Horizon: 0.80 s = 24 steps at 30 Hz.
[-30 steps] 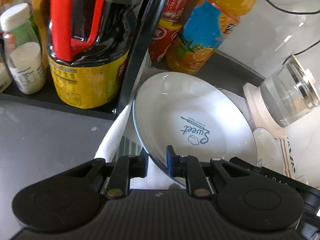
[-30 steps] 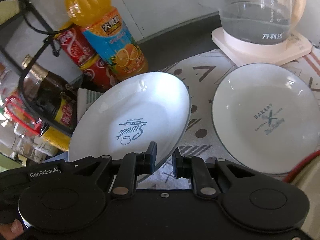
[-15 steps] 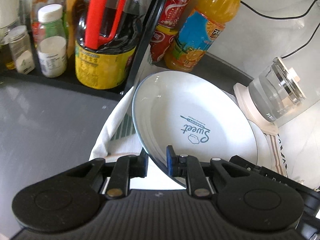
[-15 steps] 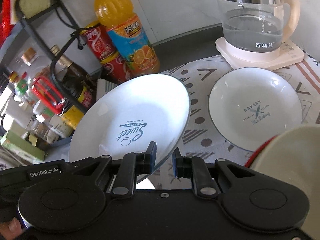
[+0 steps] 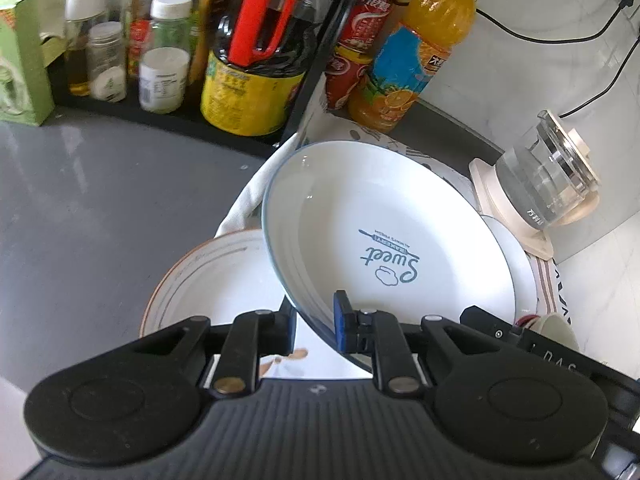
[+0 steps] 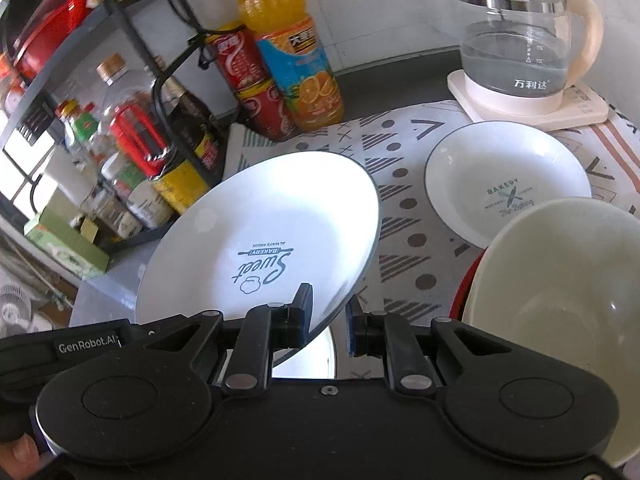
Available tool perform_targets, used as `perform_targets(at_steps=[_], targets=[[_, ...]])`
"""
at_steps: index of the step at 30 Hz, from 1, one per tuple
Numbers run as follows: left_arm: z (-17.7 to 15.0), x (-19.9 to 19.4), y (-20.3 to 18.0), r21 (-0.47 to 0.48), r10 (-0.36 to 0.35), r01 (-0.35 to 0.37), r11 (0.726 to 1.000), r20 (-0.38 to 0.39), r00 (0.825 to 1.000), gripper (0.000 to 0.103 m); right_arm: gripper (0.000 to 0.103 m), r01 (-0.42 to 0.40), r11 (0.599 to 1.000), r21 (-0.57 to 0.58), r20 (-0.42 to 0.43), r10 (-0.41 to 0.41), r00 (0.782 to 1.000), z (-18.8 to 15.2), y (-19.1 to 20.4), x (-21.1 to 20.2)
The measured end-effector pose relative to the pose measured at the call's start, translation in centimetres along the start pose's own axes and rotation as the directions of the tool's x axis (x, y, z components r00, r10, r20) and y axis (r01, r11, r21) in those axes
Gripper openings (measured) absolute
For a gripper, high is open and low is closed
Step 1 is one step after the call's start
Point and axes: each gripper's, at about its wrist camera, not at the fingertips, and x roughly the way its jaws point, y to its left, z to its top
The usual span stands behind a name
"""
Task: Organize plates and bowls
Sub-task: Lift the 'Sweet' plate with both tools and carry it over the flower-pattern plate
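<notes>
Patterned cloth (image 6: 404, 184) — both tongs grip plate (image 6: 260, 240).

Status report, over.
Both hand-held grippers, left and right, shut on the Sweet plate, held tilted. Brown-rimmed plate beneath. Cream bowl close alongside.

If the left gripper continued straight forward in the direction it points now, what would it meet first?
The left gripper is already shut on the rim of the Sweet plate, so pushing forward meets that plate itself. Beyond it, probably the patterned cloth; depth is unclear.
</notes>
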Motion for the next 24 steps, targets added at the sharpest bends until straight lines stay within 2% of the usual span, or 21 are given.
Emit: perform_targets(at_steps=[11, 24], targets=[[-3.1, -2.0, 1.5, -0.05, 0.033, -0.032, 0.998, 0.011, 0.999, 0.017, 0.017, -0.018, 0.997, -0.08, -0.029, 0.015, 0.999, -1.8, 1.0, -1.0], [-5.2, -2.0, 2.6, -0.077, 0.043, -0.045, 0.996, -0.03, 0.999, 0.017, 0.018, -0.008, 0.989, -0.15, -0.064, -0.002, 0.998, -3.6, 1.6, -0.8]])
